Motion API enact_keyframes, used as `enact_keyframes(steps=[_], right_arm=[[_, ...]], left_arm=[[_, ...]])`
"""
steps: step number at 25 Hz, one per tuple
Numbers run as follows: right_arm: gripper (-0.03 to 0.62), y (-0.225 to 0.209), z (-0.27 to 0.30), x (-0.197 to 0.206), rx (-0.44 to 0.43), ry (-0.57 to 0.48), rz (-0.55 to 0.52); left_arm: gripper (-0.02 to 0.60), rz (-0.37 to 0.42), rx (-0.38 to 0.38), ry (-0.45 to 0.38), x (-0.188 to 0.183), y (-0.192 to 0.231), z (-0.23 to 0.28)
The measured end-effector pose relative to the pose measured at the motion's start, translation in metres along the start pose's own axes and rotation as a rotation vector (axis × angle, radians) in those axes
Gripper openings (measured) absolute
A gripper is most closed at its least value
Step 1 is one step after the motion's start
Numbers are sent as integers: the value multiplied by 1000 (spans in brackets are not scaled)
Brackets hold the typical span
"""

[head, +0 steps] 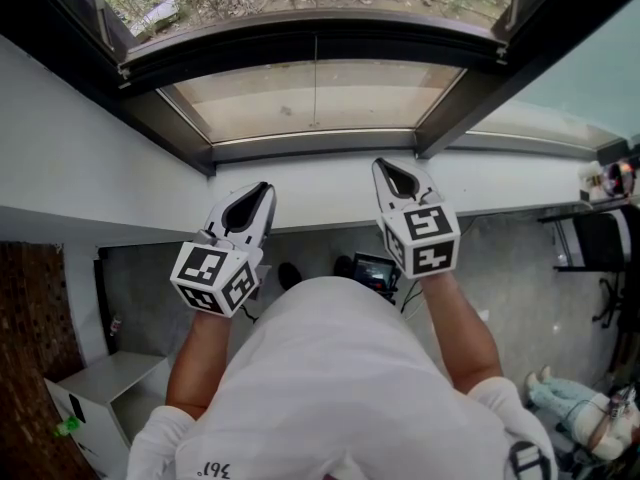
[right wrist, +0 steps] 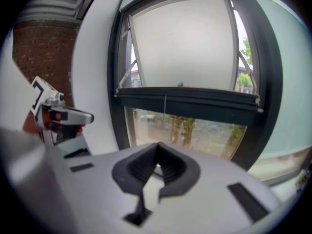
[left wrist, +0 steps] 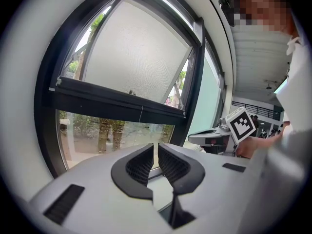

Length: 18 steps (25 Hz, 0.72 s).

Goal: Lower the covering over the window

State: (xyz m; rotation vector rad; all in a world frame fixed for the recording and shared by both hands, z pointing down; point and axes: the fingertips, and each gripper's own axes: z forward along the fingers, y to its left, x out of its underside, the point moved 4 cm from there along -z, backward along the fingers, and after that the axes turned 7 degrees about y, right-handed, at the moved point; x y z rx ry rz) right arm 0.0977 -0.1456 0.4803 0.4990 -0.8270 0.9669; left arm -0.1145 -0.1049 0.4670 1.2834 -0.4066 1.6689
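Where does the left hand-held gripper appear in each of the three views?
Head view: the left hand-held gripper is left of centre, at mid-height.
Left gripper view: the same gripper fills the bottom centre.
Right gripper view: it is at the left edge.
Shared landmark: the window's dark crossbar.

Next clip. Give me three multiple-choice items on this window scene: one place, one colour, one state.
1. Where does the bar of the blind sit? A fully down; B partway down the window; C rolled fully up.
2. What colour is the bar? A white; B red; C black.
3. How is the right gripper? A wide open; B shut, empty; C shut on the bar.
Key: B, bare glass shows below the bar; C, black against the pale blind; B, its jaws meet on nothing.
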Motion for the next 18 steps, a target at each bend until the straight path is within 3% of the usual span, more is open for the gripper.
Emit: enact_keyframes(steps=[10,18], right_arm=[[21,2,-1,-1,0,7,-10],[21,-6,5,-15,11,-31,-30]], left_arm=[[44,-1,15,9,-2,-3,2],[44,25,19,-30,-13,-2,11]])
